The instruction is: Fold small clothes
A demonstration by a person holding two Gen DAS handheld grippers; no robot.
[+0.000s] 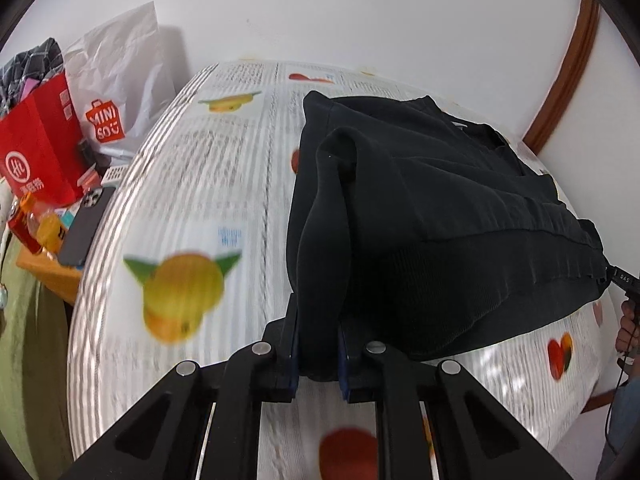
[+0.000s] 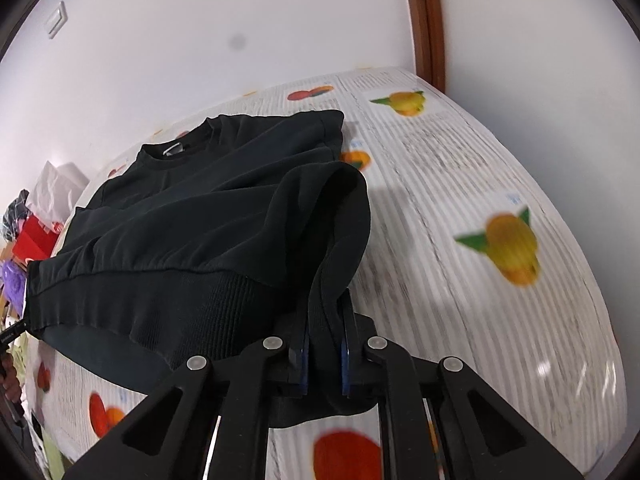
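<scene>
Black cotton-like fabric, a small sweatshirt point(image 1: 440, 200), is lying partly on a table covered with a fruit-printed cloth point(image 1: 192, 184), its ribbed hem lifted toward the cameras. The left gripper point(image 1: 318, 354) is pinching one bunched hem corner between closed jaws, and the right gripper point(image 2: 324, 356) is clamping the opposite corner. A red paper bag point(image 1: 40, 152) is standing beside the table's left edge.

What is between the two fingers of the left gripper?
In the left wrist view, a bunched fold of the black sweater sits between the fingers of the left gripper, which clamp it.
</scene>
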